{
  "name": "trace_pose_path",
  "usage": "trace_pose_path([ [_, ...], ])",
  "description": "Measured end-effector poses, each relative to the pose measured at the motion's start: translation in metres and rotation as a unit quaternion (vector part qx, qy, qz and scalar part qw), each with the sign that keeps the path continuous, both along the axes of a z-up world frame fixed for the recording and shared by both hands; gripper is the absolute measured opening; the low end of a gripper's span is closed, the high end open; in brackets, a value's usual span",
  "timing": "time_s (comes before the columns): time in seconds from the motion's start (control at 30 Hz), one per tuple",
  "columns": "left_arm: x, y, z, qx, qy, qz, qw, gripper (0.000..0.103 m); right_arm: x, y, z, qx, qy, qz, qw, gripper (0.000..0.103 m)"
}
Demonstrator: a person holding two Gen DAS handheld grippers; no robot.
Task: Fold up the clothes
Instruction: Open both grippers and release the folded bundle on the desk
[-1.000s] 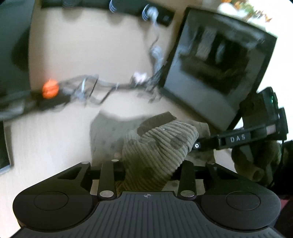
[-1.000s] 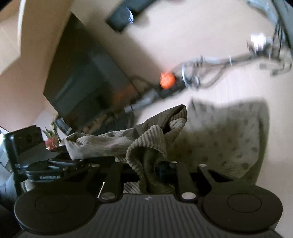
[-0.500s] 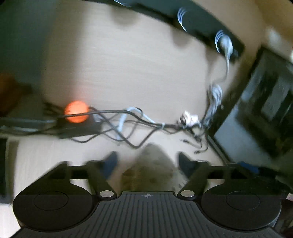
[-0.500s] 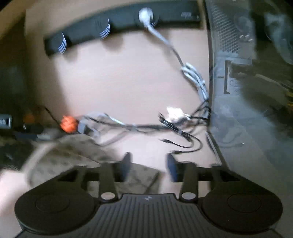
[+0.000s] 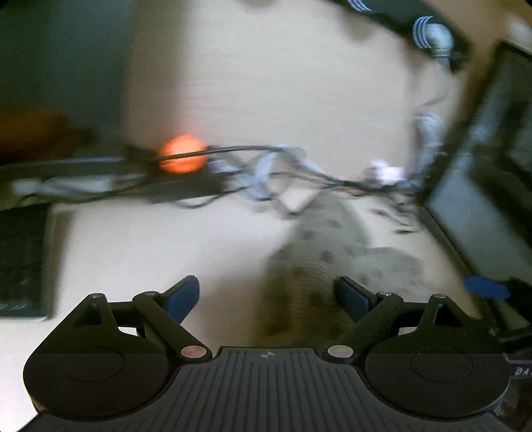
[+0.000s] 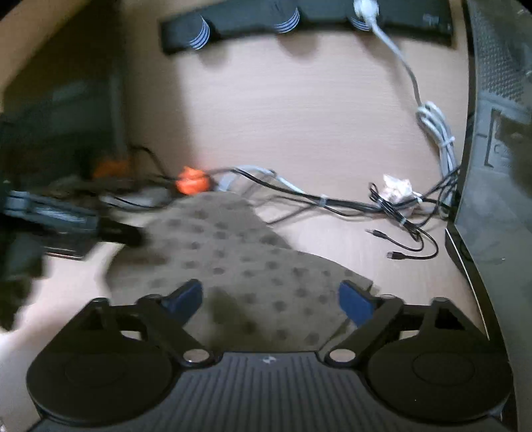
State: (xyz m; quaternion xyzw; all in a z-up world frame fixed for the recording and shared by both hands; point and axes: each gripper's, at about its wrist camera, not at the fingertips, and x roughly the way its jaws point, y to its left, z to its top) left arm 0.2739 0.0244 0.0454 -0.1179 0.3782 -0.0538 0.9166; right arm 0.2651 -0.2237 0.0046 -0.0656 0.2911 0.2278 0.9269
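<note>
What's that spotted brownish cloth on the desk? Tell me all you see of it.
The spotted garment looks like soft, ribbed knit in olive-brown with darker dots. It lies spread on the light wooden desk, one end close to the tangled cables and an orange plug. The right gripper hangs open over it, not gripping.

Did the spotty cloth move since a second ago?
Yes. The spotty cloth dropped from the fingers and lies spread flat on the desk, below the orange switch.

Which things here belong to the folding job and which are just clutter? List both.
Job: spotted garment; left gripper, fingers apart; right gripper, fingers apart.

Clutter: cables; orange plug; power strip; crumpled paper; computer case; desk.
</note>
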Motion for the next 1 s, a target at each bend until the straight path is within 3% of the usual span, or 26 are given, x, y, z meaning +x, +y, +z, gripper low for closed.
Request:
trace_pose_path([
  [0.03, 0.001, 0.0, -0.002, 0.009, 0.007, 0.016, 0.9998, 0.093, 0.008, 0.009, -0.011, -0.026, 0.007, 0.0, 1.0, 0.095],
  [0.07, -0.004, 0.004, -0.002, -0.005, 0.011, 0.022, 0.9997, 0.094, 0.013, 0.015, -0.021, -0.041, 0.017, 0.005, 0.999, 0.095],
  [0.17, -0.026, 0.019, -0.006, -0.072, 0.036, 0.027, 0.9964, 0.095, 0.009, 0.017, -0.028, -0.025, 0.036, -0.002, 0.999, 0.096],
  [0.27, -0.04, 0.03, -0.029, -0.202, 0.092, 0.017, 0.975, 0.095, 0.005, 0.01, -0.03, 0.025, 0.109, -0.003, 0.994, 0.096],
  [0.33, -0.04, 0.031, -0.043, -0.243, 0.106, 0.017, 0.9641, 0.095, -0.011, 0.015, -0.03, 0.039, 0.141, 0.015, 0.989, 0.098],
  [0.43, -0.035, 0.035, -0.039, -0.194, 0.096, 0.037, 0.9755, 0.096, -0.051, 0.033, -0.017, 0.04, 0.145, 0.085, 0.985, 0.098],
  [0.53, -0.028, 0.051, -0.031, -0.142, 0.076, 0.053, 0.9855, 0.095, -0.081, 0.033, 0.01, 0.084, 0.132, 0.205, 0.966, 0.097],
  [0.6, -0.024, 0.066, -0.022, -0.104, 0.06, 0.072, 0.9901, 0.095, -0.084, 0.021, 0.035, 0.091, 0.085, 0.208, 0.97, 0.102],
  [0.73, -0.03, 0.084, -0.014, -0.124, 0.055, 0.088, 0.9869, 0.096, -0.037, -0.008, 0.054, 0.111, 0.039, 0.092, 0.989, 0.103],
  [0.87, -0.042, 0.075, -0.026, -0.156, 0.075, 0.054, 0.9834, 0.096, 0.01, 0.008, 0.044, 0.086, 0.018, 0.064, 0.994, 0.103],
  [0.93, -0.045, 0.066, -0.032, -0.147, 0.083, 0.045, 0.9846, 0.096, 0.026, 0.031, 0.039, 0.068, 0.003, 0.088, 0.994, 0.103],
  [1.0, -0.047, 0.06, -0.035, -0.137, 0.087, 0.04, 0.9859, 0.096, 0.044, 0.063, 0.015, -0.001, 0.004, 0.095, 0.995, 0.103],
])
